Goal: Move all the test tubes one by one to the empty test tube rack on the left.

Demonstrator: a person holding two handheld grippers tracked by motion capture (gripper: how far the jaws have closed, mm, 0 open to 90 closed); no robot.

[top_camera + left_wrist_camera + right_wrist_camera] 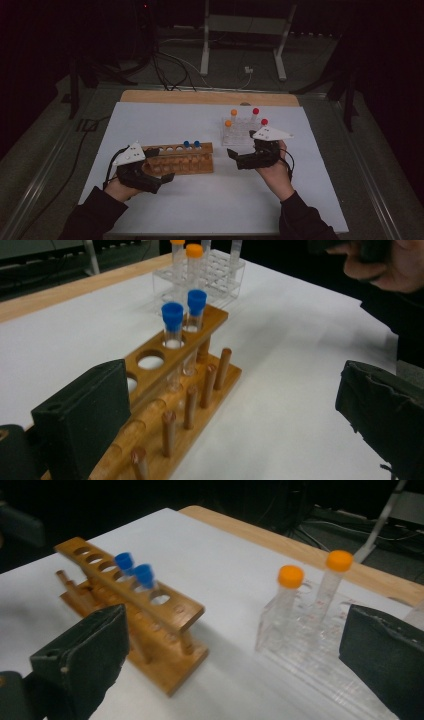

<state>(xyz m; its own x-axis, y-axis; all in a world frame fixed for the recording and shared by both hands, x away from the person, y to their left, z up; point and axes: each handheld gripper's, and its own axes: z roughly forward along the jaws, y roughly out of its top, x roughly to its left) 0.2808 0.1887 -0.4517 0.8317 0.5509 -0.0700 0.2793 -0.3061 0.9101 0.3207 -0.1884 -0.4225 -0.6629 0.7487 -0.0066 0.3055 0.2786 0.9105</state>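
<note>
A wooden tube rack lies on the white sheet at the left, with two blue-capped tubes upright in its right-hand holes. My left gripper is at the rack's left end, open; in the left gripper view its jaws stand wide, the left one beside the rack, and neither pad presses on anything. A clear plastic rack further back holds orange-capped tubes and red-capped tubes. My right gripper hovers in front of it, open, pointing left between the two racks.
The white sheet covers a wooden tabletop whose far edge shows bare. Behind the table stand metal frame legs and loose cables on a dark floor. The other hand shows far off in the left gripper view.
</note>
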